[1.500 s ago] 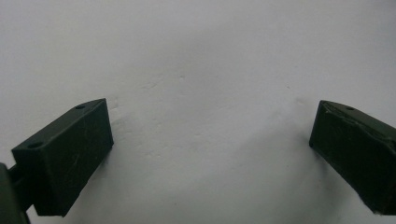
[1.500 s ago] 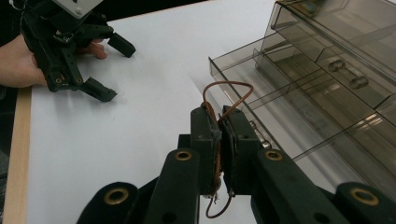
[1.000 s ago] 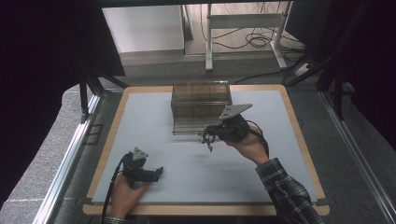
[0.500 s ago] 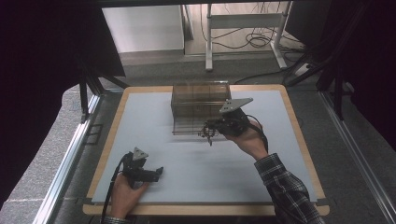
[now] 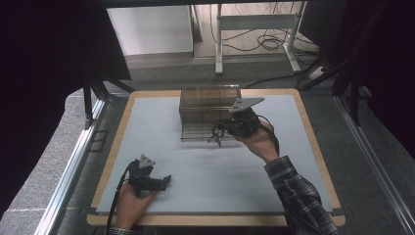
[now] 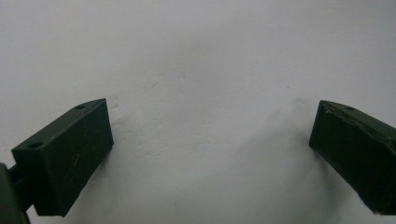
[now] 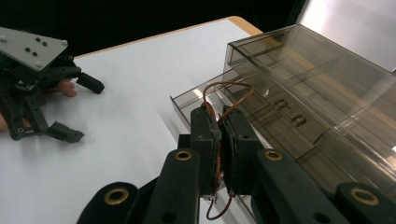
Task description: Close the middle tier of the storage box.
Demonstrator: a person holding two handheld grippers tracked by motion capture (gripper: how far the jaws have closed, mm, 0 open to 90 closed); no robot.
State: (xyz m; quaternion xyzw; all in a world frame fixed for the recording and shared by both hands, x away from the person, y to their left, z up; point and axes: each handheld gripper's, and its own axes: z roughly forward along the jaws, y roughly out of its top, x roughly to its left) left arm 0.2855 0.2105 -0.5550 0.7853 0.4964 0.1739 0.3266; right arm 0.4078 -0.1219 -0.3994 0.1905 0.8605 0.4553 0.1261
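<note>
Beside the smoky clear box [image 5: 209, 108], at its front right corner, the right gripper [image 5: 219, 138] pinches a loop of thin copper wire [image 7: 229, 97] between jaws pressed nearly together; the loop arcs up above the pads and a short tail hangs below them. Just under that wire lies the tray [image 7: 211, 93] that juts out from the front of the box, its shallow compartments open to the top. The step in hand looks like carrying the wire to the tray for stowing. Well apart from the box, near the front edge of the white table [image 5: 161, 117], the left gripper [image 5: 166, 180] rests low with its jaws spread and nothing between them. Next the right hand needs to bring the loop over one compartment of the tray, lower it until the wire clears the thin wall, then part the jaws; the springy wire may catch on a pad, so a slow release seems wise.
</note>
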